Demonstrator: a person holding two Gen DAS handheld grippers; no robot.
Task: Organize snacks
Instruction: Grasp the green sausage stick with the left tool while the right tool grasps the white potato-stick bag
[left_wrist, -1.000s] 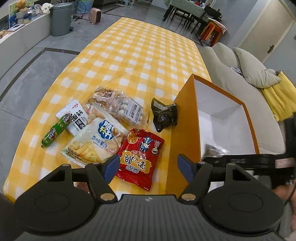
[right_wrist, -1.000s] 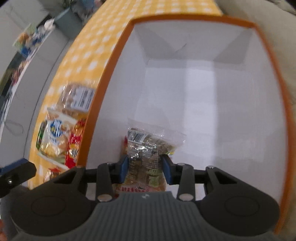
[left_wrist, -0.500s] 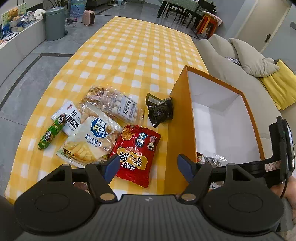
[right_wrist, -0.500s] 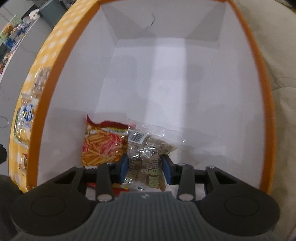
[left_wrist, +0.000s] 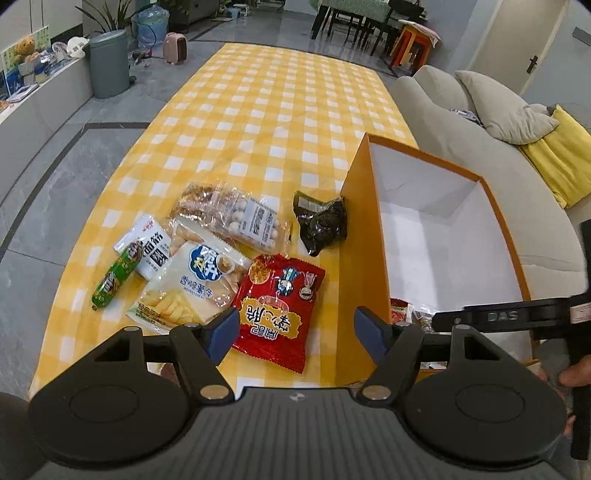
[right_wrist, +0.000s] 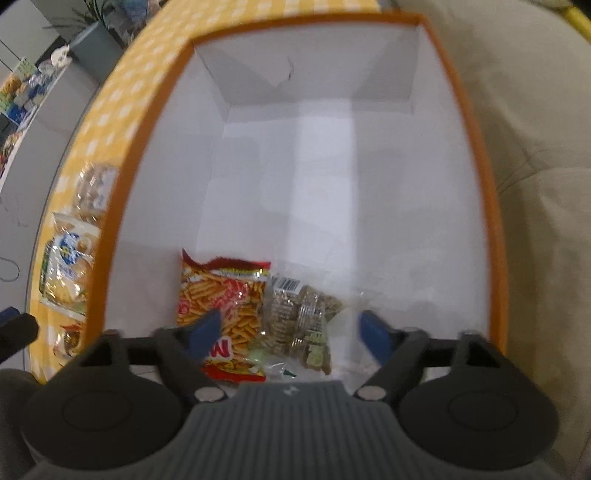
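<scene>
Opening our right gripper (right_wrist: 288, 328) over the orange box (right_wrist: 125, 206); the clear cracker pack (right_wrist: 299, 325) lies free at its near wall beside a red chip bag (right_wrist: 218, 295). Our left gripper (left_wrist: 295, 328) gapes wide and empty above the red snack bag (left_wrist: 277, 306) near the table's near edge.

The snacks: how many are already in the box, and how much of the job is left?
Done: two packs lie in the box, a red chips bag and a clear cracker pack. In hand: nothing; the right tongs are opening above the cracker pack, and the left tongs are open and empty. Left: six snacks on the table, among them the red pack, the dark pack and the green sausage.
</scene>
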